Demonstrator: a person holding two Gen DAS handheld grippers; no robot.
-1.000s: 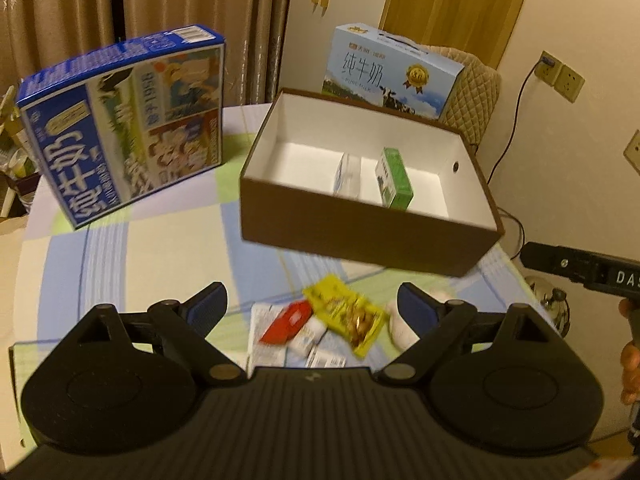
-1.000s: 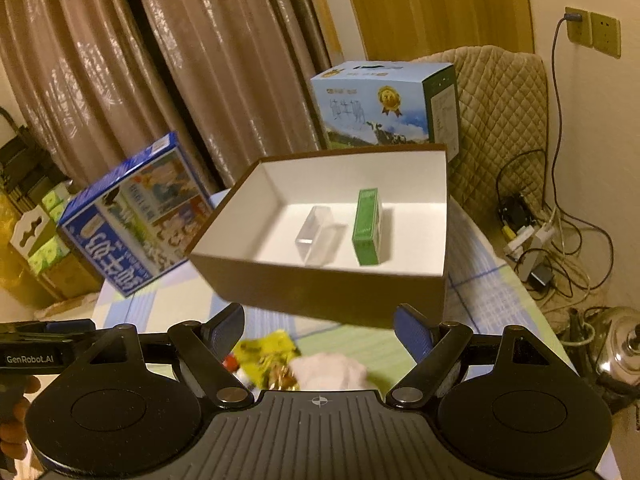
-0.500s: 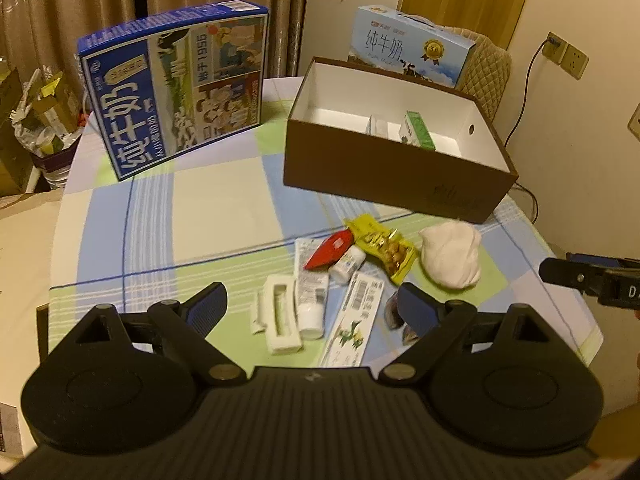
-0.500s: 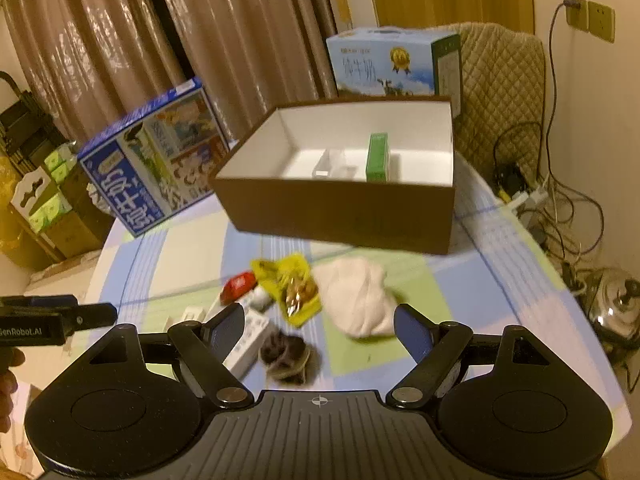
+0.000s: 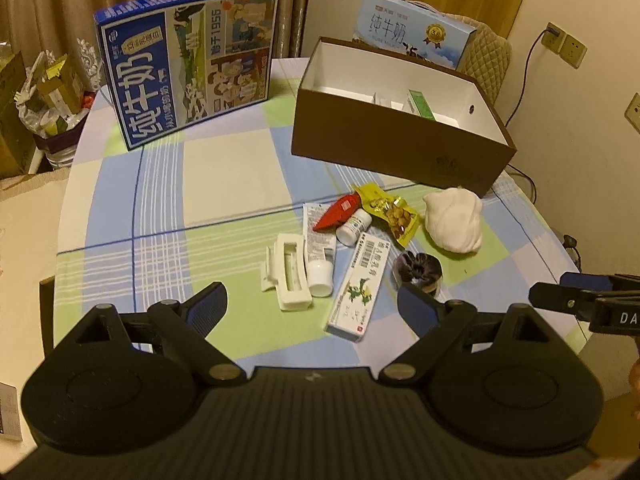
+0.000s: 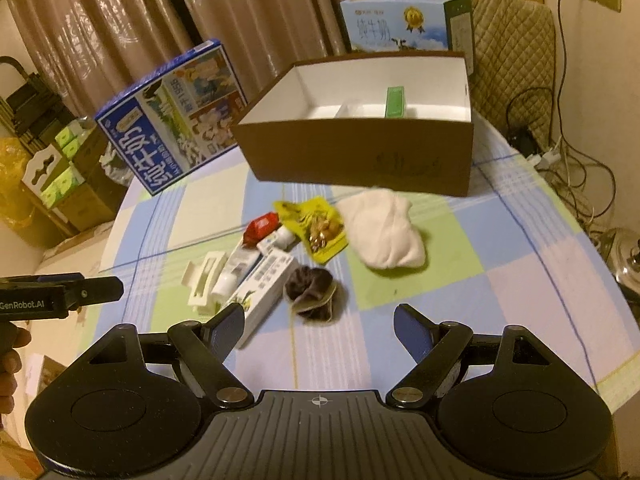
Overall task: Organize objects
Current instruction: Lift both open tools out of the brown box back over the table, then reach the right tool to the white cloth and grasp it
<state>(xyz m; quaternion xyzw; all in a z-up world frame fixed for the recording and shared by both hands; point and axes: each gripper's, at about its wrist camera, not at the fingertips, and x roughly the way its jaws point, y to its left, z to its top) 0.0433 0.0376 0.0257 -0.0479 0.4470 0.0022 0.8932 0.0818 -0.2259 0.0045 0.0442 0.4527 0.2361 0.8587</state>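
Note:
A brown open box (image 5: 400,136) (image 6: 360,156) stands at the far side of the checked table (image 5: 224,176); inside it are a green carton (image 6: 394,101) and a clear item. In front of it lie a white cloth bundle (image 5: 454,220) (image 6: 384,234), a yellow snack packet (image 5: 390,212), a red sachet (image 5: 340,212), a small white bottle (image 5: 354,228), a white tube (image 5: 318,248), a white clip (image 5: 286,272), a long medicine box (image 5: 360,284) (image 6: 260,288) and a dark scrunchie (image 5: 416,266) (image 6: 310,286). My left gripper (image 5: 312,304) and right gripper (image 6: 318,322) hover open over the near edge, both empty.
A blue milk carton box (image 5: 188,60) stands at the back left of the table. A light blue milk box (image 5: 416,36) rests on a quilted chair (image 6: 516,48) behind. Cables and a power strip (image 6: 552,152) lie on the floor at the right.
Both grippers have pulled back and up from the brown box. The loose items in front of the box have come fully into view. Both stay open.

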